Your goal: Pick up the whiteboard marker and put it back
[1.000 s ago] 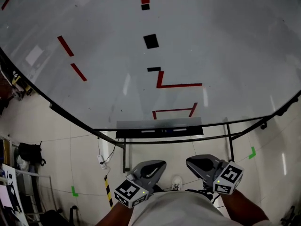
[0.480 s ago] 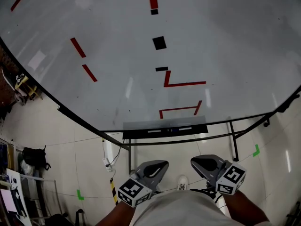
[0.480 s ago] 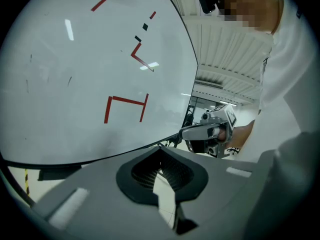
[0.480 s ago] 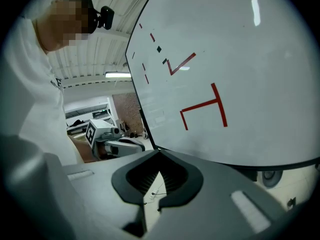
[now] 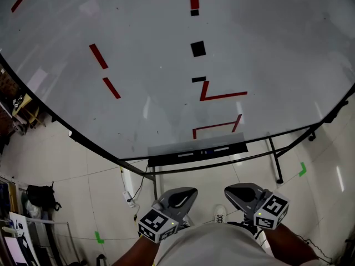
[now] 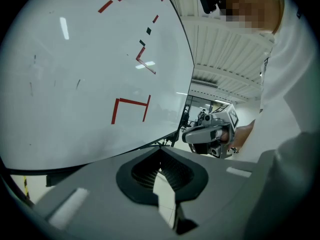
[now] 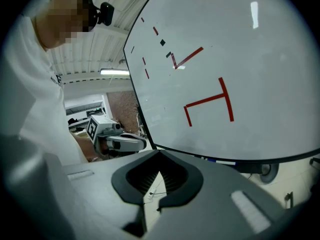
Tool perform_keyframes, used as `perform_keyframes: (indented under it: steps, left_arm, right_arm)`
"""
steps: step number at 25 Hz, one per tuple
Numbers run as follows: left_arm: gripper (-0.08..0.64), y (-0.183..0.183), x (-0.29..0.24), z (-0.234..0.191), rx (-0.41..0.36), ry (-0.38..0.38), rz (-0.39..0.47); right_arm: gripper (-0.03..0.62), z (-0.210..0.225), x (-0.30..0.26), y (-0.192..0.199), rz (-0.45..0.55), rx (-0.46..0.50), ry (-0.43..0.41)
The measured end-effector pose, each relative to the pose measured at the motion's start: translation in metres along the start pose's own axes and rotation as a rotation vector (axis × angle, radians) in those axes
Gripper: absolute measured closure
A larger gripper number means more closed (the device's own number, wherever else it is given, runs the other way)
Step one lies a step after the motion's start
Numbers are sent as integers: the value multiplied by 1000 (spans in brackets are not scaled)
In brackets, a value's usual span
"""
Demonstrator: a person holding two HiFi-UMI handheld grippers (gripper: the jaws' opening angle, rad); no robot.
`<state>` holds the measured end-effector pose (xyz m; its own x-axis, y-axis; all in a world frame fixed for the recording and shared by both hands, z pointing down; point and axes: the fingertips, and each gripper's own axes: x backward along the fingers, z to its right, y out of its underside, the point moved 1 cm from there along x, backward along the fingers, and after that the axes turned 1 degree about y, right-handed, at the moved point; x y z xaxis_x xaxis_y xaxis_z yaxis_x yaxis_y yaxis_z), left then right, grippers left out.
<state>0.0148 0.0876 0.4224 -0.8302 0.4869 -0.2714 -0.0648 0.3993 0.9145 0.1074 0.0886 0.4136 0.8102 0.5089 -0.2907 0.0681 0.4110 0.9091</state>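
Whiteboard point(image 5: 138, 49) ahead; left claw point(image 5: 188, 193), right claw point(image 5: 229, 191) seemingly closed

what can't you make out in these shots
- Whiteboard marker: in the head view only tiny pale and blue slivers show on the tray, too small to identify.
- Whiteboard: top and sides cut off by the head view's edges.
- Person's feet: one shoe shows in the head view; the rest is hidden behind their torso.

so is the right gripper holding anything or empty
Empty: the right gripper has its jaws together, and only floor shows through the hollow between them, nothing gripped.
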Motion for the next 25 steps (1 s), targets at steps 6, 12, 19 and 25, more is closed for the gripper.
perform_keyframes:
  steps: [6,12,19,25]
  left_arm:
    - [543,3,9,0,1,15,1]
    - [543,4,14,0,2,14,8]
    - [543,7,17,-2,11,12,12]
    - [543,5,15,-1,6,14,18]
  right_arm:
    - [591,-7,-4,3,-8,-4,14]
    - [591,-13,-7,5,-15,6,20]
    - [591,-11,-6,5,-17,6,33]
    - [591,-7,-3,4,-19,12,45]
